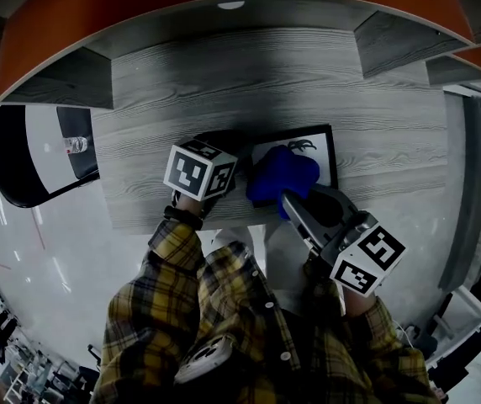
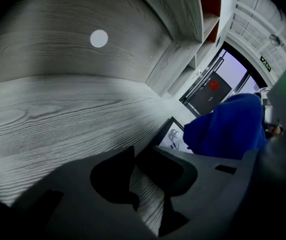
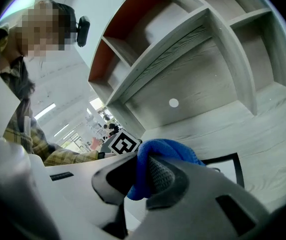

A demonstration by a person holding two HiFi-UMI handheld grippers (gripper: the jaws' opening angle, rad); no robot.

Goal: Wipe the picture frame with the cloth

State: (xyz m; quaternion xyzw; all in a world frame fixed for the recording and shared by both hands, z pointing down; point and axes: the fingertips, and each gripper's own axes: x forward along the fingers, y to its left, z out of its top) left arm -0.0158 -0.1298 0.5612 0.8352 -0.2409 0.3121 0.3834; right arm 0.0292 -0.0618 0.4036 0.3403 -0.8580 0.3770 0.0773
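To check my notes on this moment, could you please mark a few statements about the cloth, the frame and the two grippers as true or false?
1. The right gripper is shut on the blue cloth. True.
2. The left gripper grips the picture frame. False: its jaws stand apart, with only the desk between them.
3. The picture frame stands upright on a shelf. False: it lies flat on the desk.
4. The blue cloth covers part of the picture frame. True.
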